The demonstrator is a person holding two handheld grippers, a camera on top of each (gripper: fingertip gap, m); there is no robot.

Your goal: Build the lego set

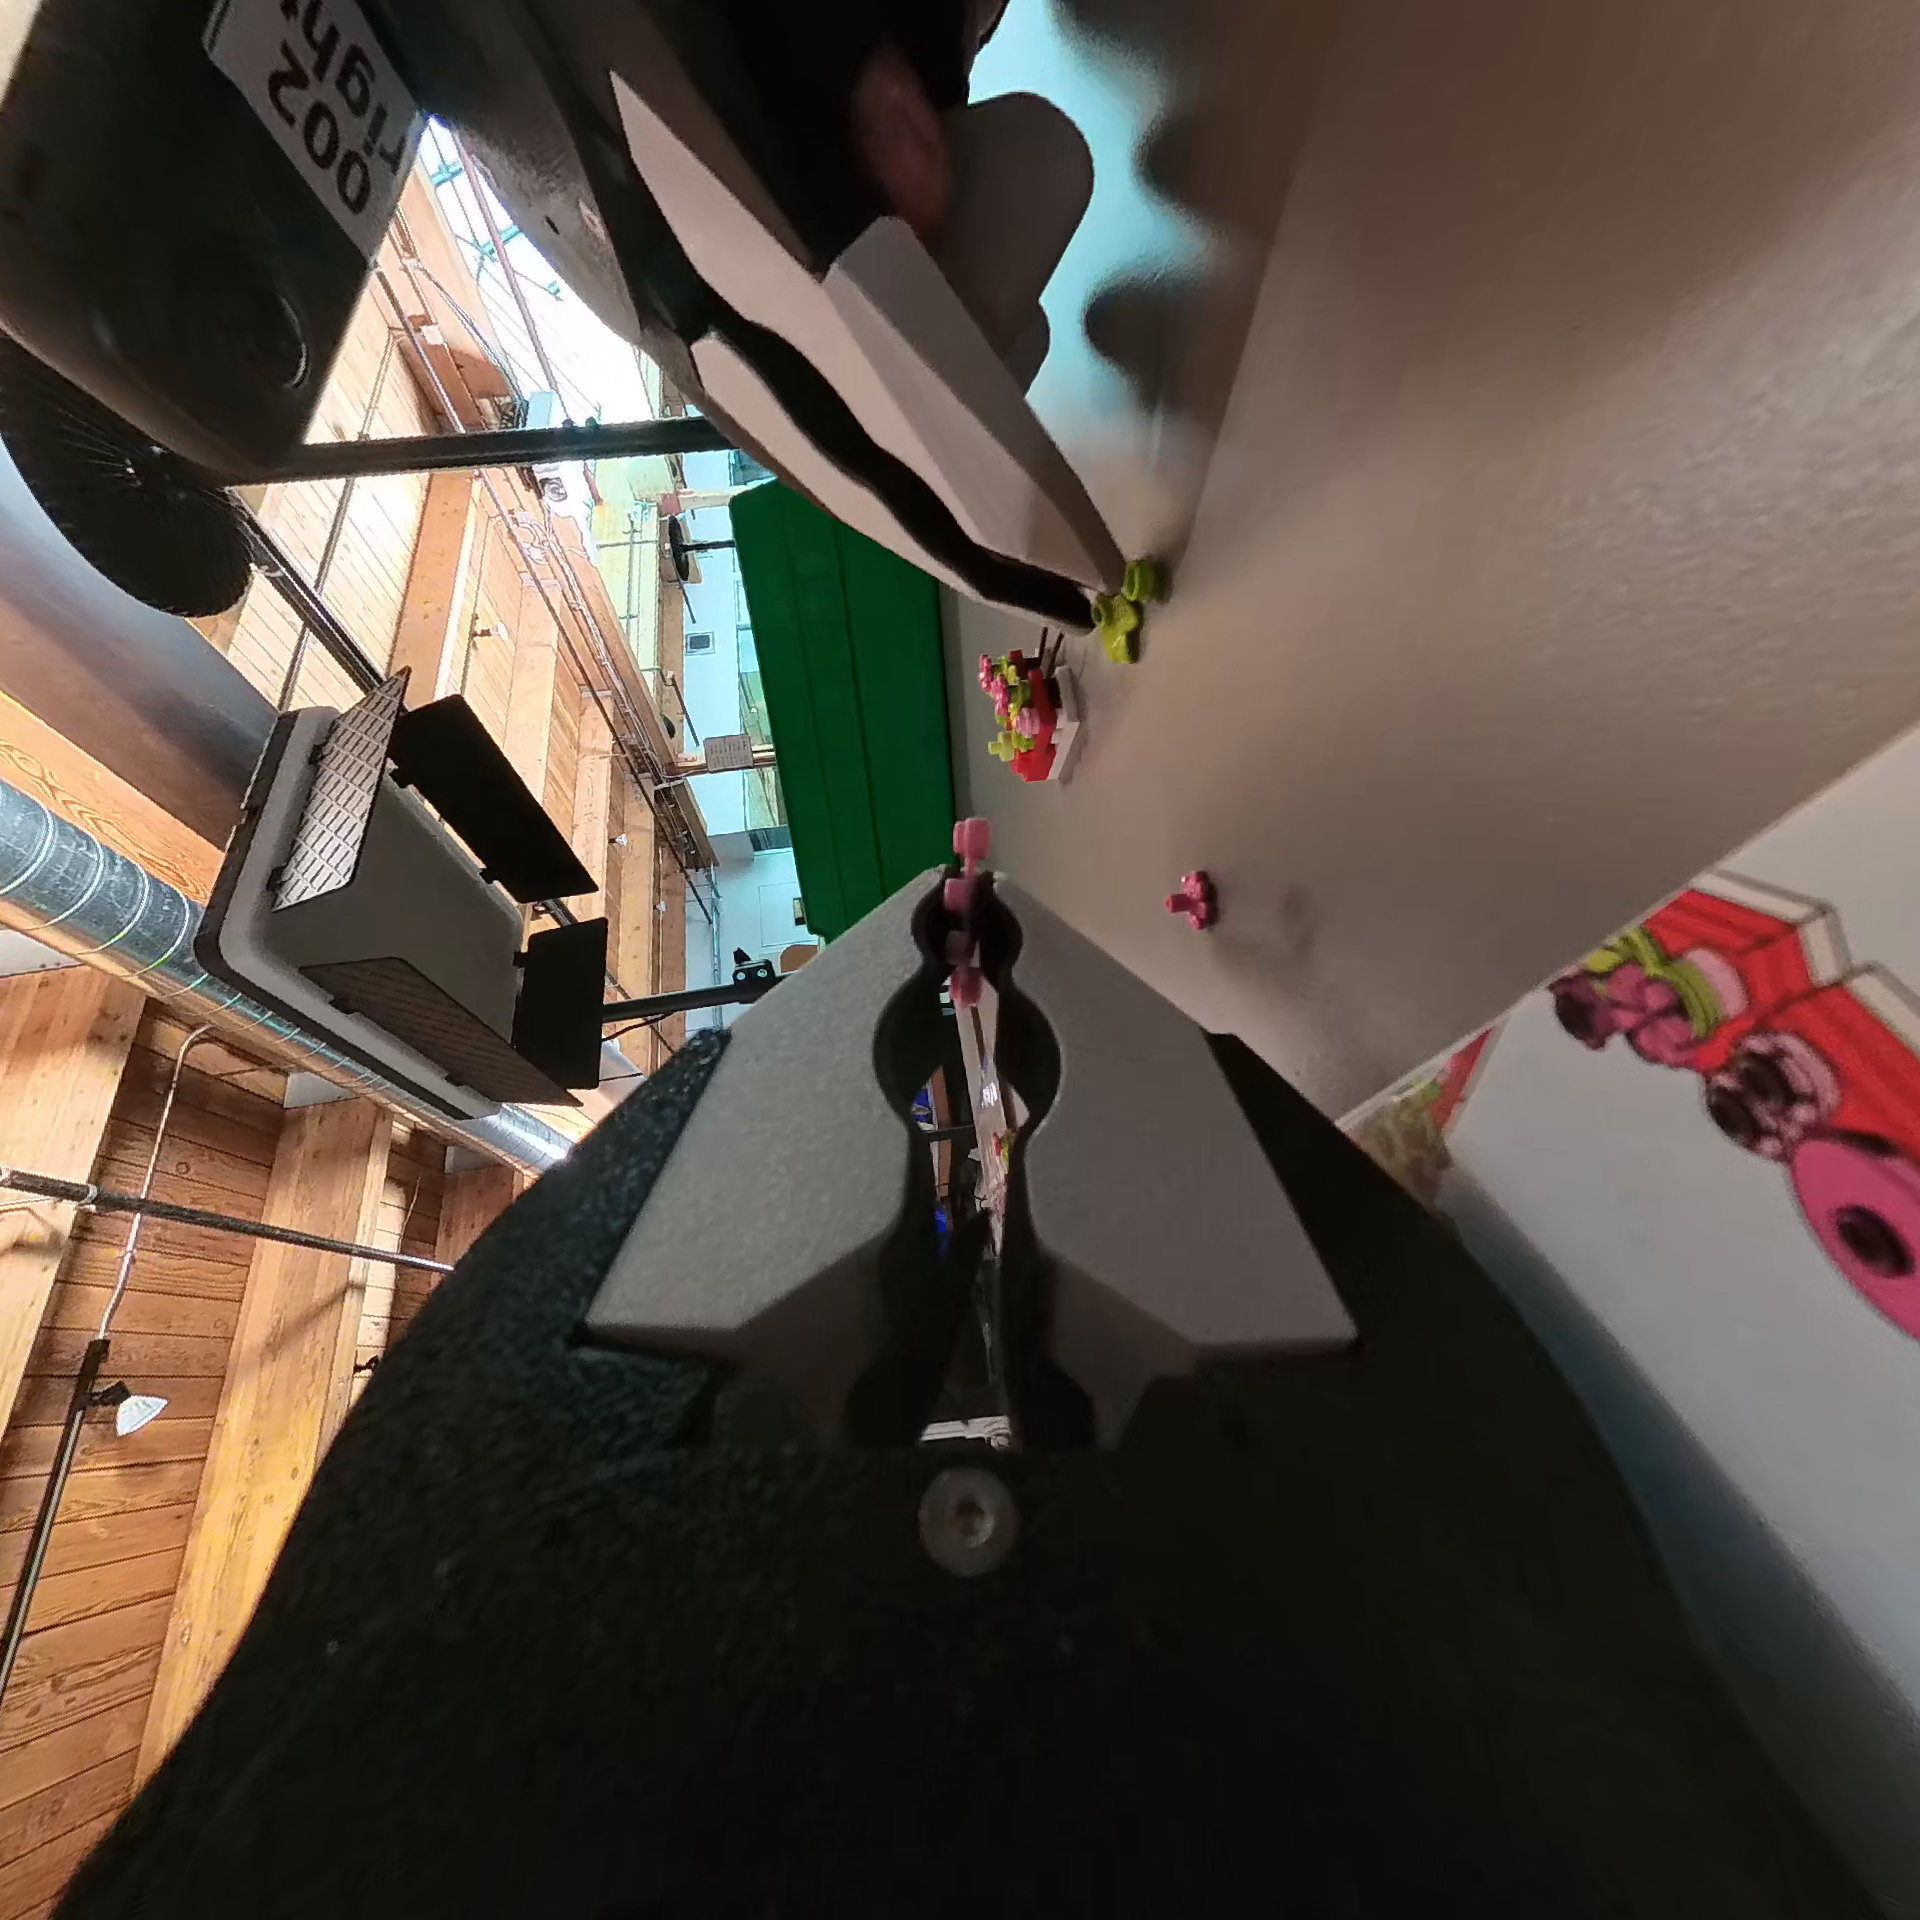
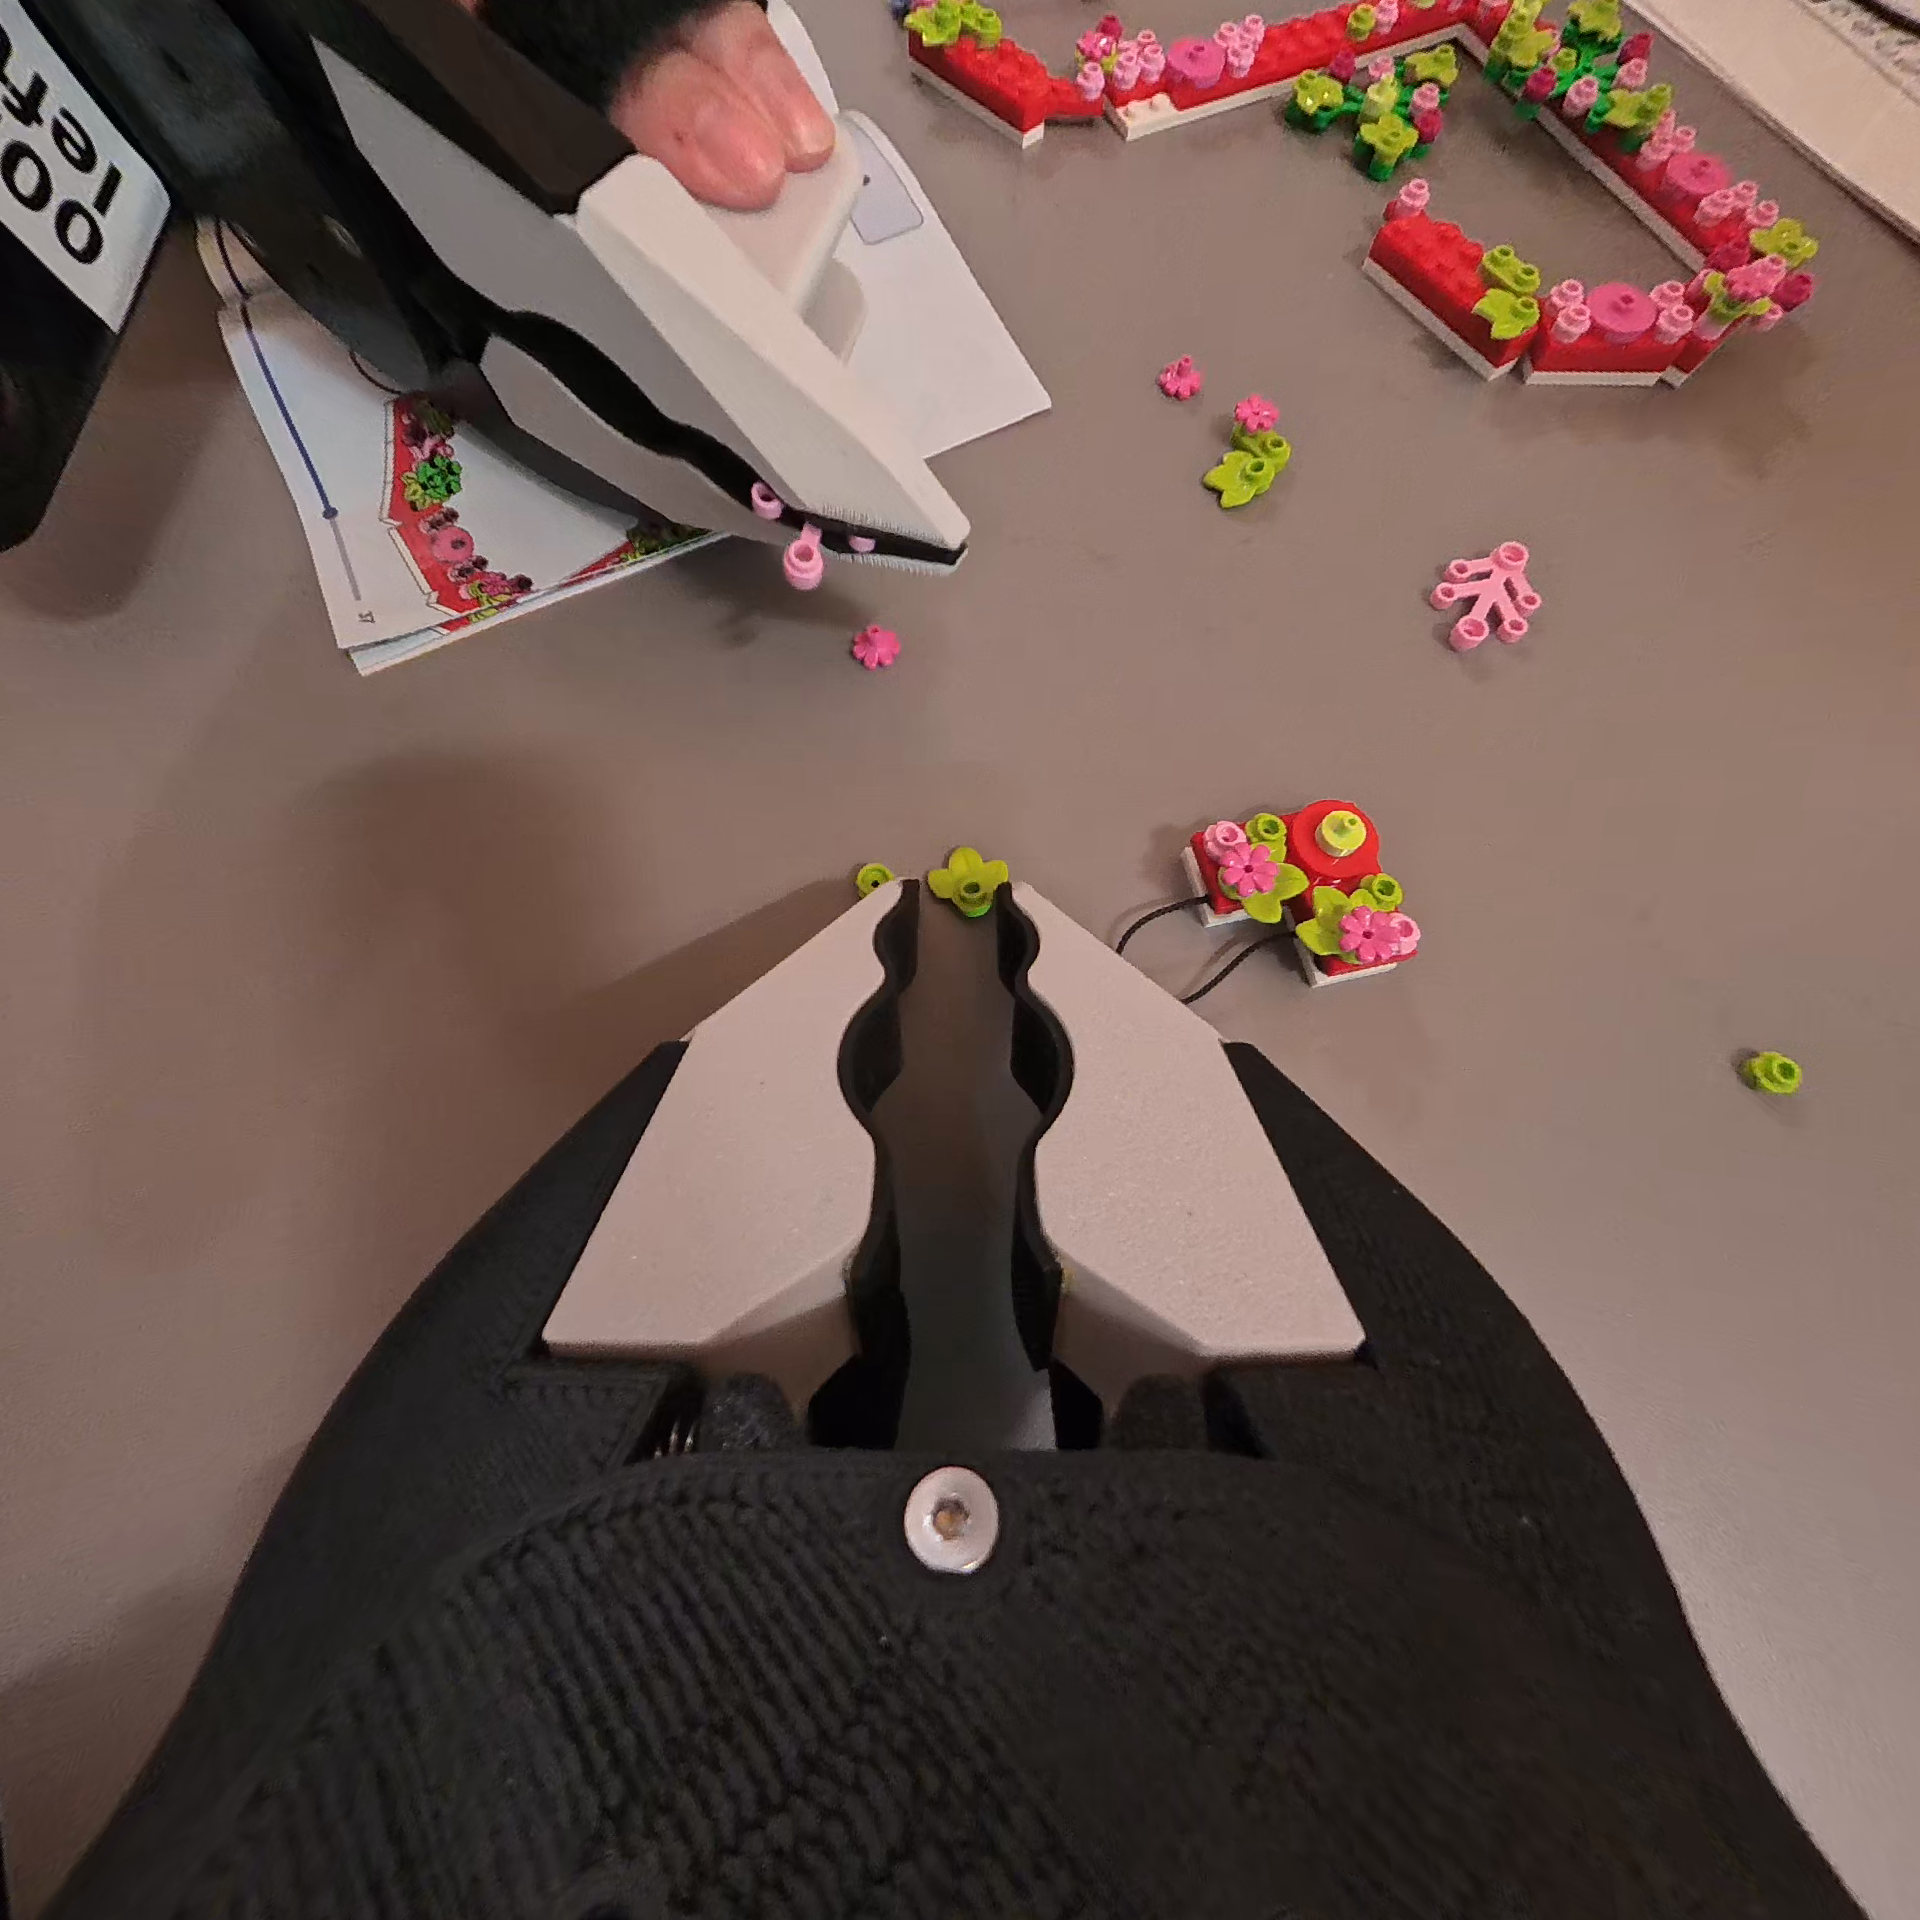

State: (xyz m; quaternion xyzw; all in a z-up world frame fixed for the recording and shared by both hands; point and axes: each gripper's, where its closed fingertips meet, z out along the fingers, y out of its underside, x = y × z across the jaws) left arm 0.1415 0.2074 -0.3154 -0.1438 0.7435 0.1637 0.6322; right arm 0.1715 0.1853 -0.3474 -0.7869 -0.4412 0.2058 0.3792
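My right gripper (image 2: 958, 896) is open, low over the grey table (image 2: 623, 790), and also shows in the left wrist view (image 1: 1101, 608). A lime leaf piece (image 2: 968, 881) lies at its tips, a second lime piece (image 2: 873, 878) just to their left; both show in the left wrist view (image 1: 1127, 613). My left gripper (image 1: 966, 894) is shut on a light pink flower-stem piece (image 1: 966, 914) and holds it above the table (image 2: 805, 556). A small red build with pink flowers and lime leaves (image 2: 1299, 894) sits right of the right gripper, and also shows in the left wrist view (image 1: 1039, 727).
A long red flower border build (image 2: 1455, 281) lies at the back right. Loose pieces: a pink flower (image 2: 875, 646), a pink branch (image 2: 1486, 597), a lime and pink cluster (image 2: 1252, 452), a lime stud (image 2: 1771, 1072). The instruction booklet (image 2: 468, 540) lies under the left gripper. Across from one pair of fingers to the other is roughly 6 cm. From either gripper's tips it is about 12 cm to the pink branch (image 2: 1486, 597).
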